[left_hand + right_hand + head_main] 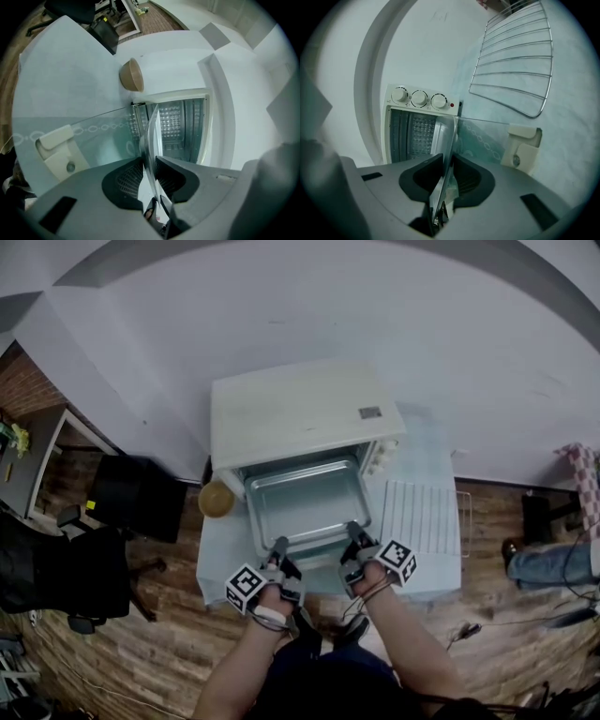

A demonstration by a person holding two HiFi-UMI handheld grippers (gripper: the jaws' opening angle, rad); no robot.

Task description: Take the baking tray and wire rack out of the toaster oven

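The silver baking tray (305, 502) sticks partly out of the white toaster oven (300, 413), above its lowered glass door (93, 136). My left gripper (279, 547) is shut on the tray's front rim near its left corner; in the left gripper view the rim (151, 136) runs edge-on between the pads (126, 180). My right gripper (354, 532) grips the same rim near the right corner, and the tray edge (449, 136) sits pinched between its jaws. The wire rack (422, 512) lies flat on the table to the oven's right, also visible as the rack (515, 61) in the right gripper view.
A brown bowl (217, 499) stands on the light-blue table (220, 568) just left of the oven. The door's cream handle (522, 145) is near the table's front edge. Three knobs (419, 98) line the oven's right panel. Black chairs (66, 568) stand on the wood floor at left.
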